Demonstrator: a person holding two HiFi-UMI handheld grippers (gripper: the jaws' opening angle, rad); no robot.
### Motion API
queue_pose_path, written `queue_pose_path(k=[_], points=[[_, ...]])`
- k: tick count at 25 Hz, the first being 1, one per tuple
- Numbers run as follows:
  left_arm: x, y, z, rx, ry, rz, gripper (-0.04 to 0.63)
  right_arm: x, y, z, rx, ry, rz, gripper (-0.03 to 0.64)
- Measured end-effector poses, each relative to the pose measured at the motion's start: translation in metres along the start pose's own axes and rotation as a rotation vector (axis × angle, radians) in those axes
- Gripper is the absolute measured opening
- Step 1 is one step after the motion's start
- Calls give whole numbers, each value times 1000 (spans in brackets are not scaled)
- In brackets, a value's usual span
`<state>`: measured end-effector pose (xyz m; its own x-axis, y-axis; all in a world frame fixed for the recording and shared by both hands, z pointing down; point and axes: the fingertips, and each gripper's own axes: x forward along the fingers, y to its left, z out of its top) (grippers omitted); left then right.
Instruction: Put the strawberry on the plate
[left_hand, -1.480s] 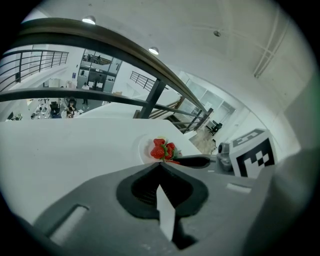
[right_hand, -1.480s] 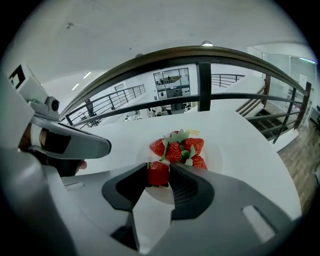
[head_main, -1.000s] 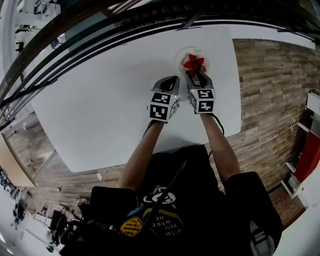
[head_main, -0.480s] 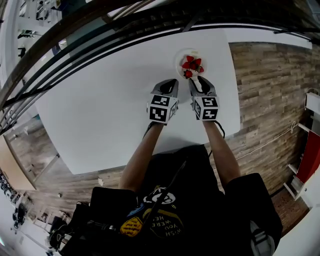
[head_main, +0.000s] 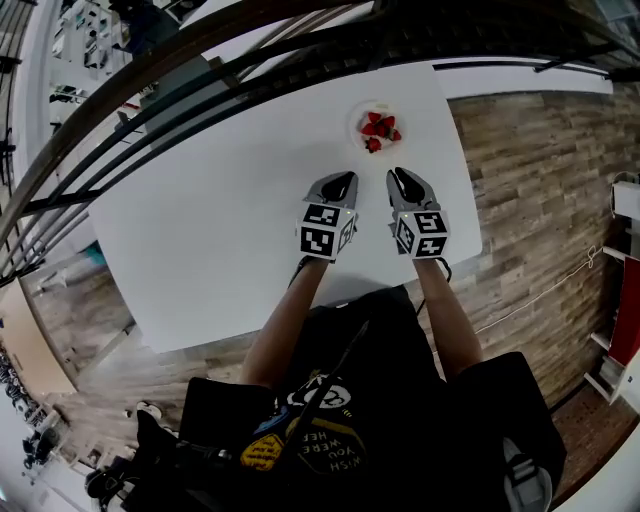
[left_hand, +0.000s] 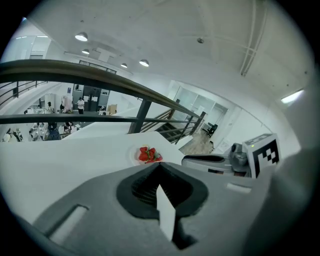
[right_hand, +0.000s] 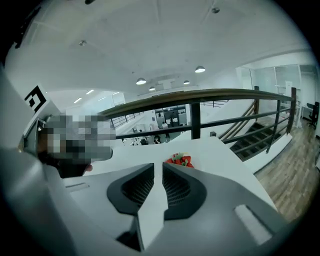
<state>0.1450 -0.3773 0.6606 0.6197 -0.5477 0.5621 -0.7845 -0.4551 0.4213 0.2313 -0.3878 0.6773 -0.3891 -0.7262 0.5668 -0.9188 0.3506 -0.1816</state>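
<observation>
Our left gripper (left_hand: 159, 166): fingers pressed together, empty. Our right gripper (right_hand: 158, 166): fingers narrowly apart, just been closing, nothing between them. We hold both side by side over white counter (head_main: 220, 220). Strawberries (head_main: 378, 130) heaped on plate (head_main: 357, 124) beyond fingertips, near counter's far edge, untouched.

Bright ceiling lamps (left_hand: 81, 36); heavy fisheye warp, dark corners, soft shadows.
</observation>
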Motion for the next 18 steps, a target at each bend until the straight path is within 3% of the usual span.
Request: queue_pose_path(k=[7,18], points=[[-73,-22,-12,44,-37,-14,2,-63,53,6,23,-75,5,5],[-148,-73,-48,145,-46,-61,2,-150,115,-22,51,-138,29,3]])
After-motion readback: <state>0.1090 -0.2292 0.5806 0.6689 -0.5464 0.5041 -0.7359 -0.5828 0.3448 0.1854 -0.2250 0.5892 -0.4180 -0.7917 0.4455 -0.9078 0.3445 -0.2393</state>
